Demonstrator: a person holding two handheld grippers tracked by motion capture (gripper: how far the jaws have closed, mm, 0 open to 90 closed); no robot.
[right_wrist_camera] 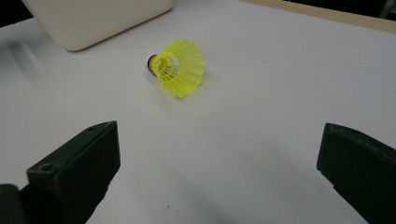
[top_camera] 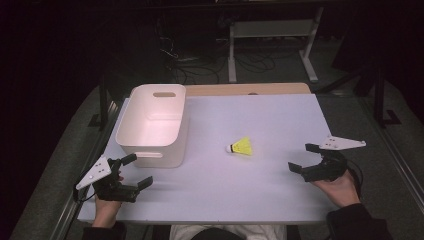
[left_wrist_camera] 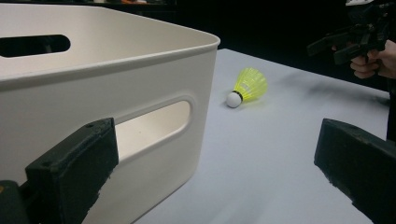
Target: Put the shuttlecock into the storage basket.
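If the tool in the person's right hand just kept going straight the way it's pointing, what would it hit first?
Most likely the yellow shuttlecock. The right tool, jaws wide open and empty, aims across the bare white table at it, slightly left of centre. The white bin stands beyond. Depth is hard to judge.

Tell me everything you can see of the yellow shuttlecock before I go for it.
The shuttlecock has a bright yellow, plastic-looking mesh skirt, a dark band and a rounded white tip. It looks intact. It lies on its side on the white table, tip pointing towards the white bin, skirt flaring away. It sits apart from the bin, near the table's middle. Nothing but the table touches it; both tongs are clear of it.
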